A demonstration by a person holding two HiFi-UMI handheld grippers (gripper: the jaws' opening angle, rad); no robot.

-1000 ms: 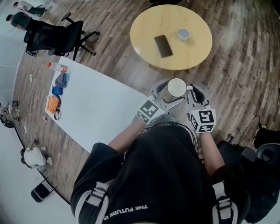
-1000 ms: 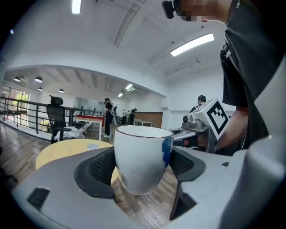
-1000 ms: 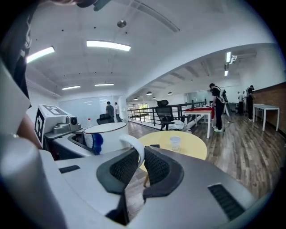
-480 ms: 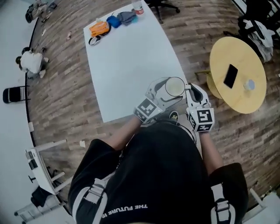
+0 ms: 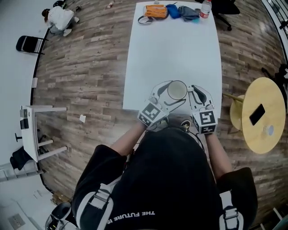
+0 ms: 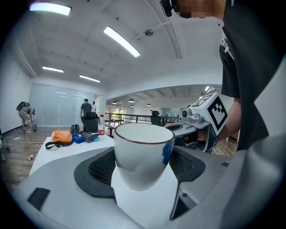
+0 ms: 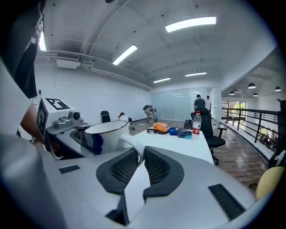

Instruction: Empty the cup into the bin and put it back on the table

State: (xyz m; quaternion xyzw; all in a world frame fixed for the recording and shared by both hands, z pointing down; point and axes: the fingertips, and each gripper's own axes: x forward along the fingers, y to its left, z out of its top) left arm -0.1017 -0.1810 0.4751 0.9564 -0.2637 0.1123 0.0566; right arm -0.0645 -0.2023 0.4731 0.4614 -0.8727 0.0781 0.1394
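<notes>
- Wood-plank flooring (image 5: 85, 85) fills an open office space, and no bin is seen in any view, so the emptying step cannot be confirmed from a bin's contents.
- A long white table (image 5: 171, 54) is faced straight on; its near end lies just beneath the two tools, and most of its top is bare, with loose belongings (image 5: 167, 11) and a bottle (image 5: 205, 6) grouped at the far end.
- A round yellow table (image 5: 265, 134) stands well apart at the right, with a phone (image 5: 257, 114) lying on it.
- The left hand-held gripper (image 6: 143, 167) is closed on the body of the cup (image 5: 177, 90), its pads pressed against both sides of the wall.
- The right hand-held gripper (image 7: 140, 163) is clamped on the handle (image 7: 134, 145), which is pinched between its two pads.
- The cup is carried upright in the air above the white table's near edge, touching no surface.
- Its inside is seen from above as plain white with nothing visible in it, so the emptying is judged to be done, though this is an inference.
- The setting-down is judged to be what is left: the cup has to be lowered onto the table and both grips released.
</notes>
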